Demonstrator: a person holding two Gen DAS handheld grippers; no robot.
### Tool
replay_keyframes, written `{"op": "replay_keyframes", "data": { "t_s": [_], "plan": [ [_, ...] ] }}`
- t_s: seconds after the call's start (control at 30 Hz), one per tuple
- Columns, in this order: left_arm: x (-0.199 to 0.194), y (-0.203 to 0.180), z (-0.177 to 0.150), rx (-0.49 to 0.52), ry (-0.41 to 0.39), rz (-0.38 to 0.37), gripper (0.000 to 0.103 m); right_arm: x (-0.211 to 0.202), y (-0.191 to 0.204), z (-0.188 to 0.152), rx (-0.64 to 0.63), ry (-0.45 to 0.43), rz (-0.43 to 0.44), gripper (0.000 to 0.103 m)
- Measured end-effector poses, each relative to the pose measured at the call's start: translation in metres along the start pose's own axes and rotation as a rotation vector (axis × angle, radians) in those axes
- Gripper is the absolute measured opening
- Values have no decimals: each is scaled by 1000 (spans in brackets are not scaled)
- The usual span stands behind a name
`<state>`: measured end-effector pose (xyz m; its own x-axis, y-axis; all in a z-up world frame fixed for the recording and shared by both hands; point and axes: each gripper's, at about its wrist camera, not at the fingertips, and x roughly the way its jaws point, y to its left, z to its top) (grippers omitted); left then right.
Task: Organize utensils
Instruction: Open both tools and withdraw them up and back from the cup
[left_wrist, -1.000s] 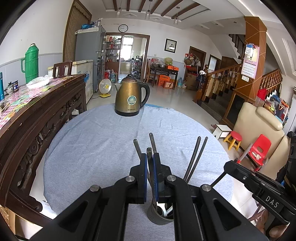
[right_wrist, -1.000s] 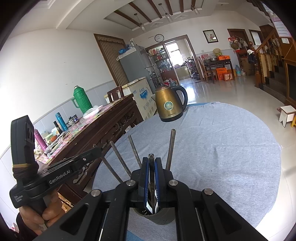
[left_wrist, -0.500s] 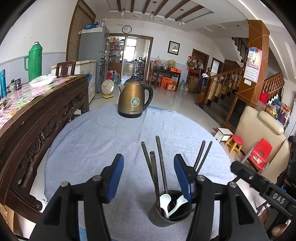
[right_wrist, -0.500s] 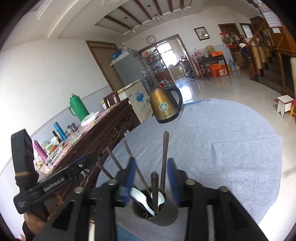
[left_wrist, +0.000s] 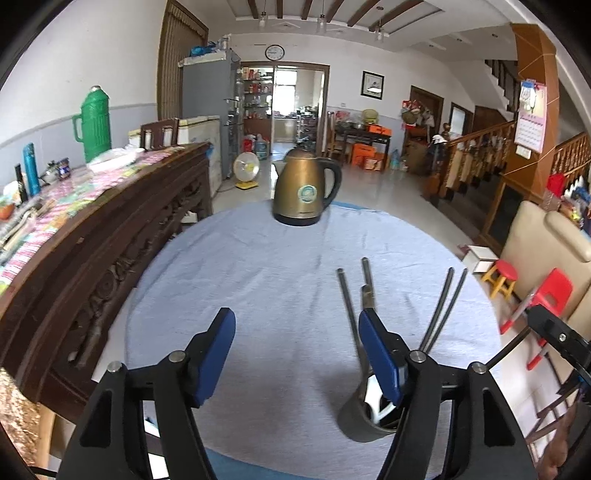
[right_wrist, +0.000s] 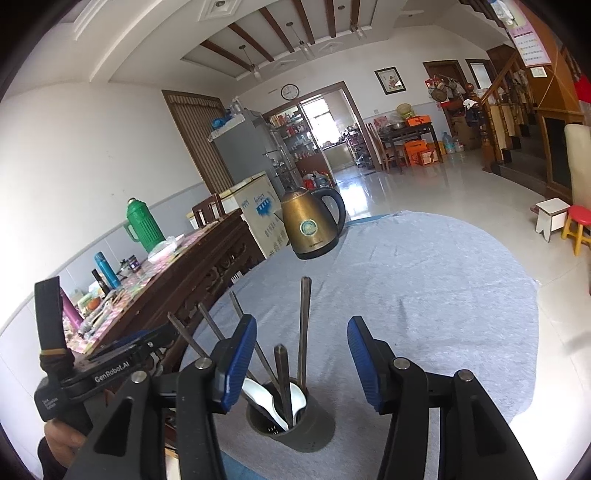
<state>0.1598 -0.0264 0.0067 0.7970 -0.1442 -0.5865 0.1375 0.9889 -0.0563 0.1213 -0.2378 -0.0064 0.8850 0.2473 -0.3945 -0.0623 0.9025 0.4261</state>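
A dark grey utensil holder (right_wrist: 295, 424) stands on the cloth-covered round table (right_wrist: 424, 295) near its front edge. It holds several dark chopsticks (right_wrist: 304, 325) and white spoons (right_wrist: 258, 395). My right gripper (right_wrist: 303, 326) hovers just above it, jaws opening, with the chopsticks rising in the gap untouched by the pads. In the left wrist view the holder (left_wrist: 364, 421) sits partly hidden behind the right-hand finger, chopsticks (left_wrist: 349, 306) leaning out of it. My left gripper (left_wrist: 295, 321) has its jaws opening over bare cloth, with nothing between them.
A brass-coloured kettle (left_wrist: 304, 192) stands at the table's far side. A carved dark wooden sideboard (left_wrist: 92, 236) with a green thermos (left_wrist: 94, 122) and clutter runs along the left. A red stool (left_wrist: 502, 273) and a beige armchair (left_wrist: 546, 251) stand right of the table.
Both grippers were each shut on a chopstick over the holder; both have opened and let go. The chopsticks now stand in the holder. The left gripper has swung left of it.
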Motion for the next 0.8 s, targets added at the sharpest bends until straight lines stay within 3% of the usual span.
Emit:
{"op": "replay_keyframes", "data": {
  "t_s": [0.27, 0.6, 0.8],
  "plan": [
    [-14, -3, -12, 72, 6, 117, 78, -14, 13, -10, -35, 23, -21, 63],
    [-54, -13, -29, 107, -13, 175, 86, -42, 31, -34, -67, 62, -133, 66],
    [-78, -23, -41, 128, -30, 199, 87, -56, 31, -49, -52, 97, -143, 66]
  ]
}}
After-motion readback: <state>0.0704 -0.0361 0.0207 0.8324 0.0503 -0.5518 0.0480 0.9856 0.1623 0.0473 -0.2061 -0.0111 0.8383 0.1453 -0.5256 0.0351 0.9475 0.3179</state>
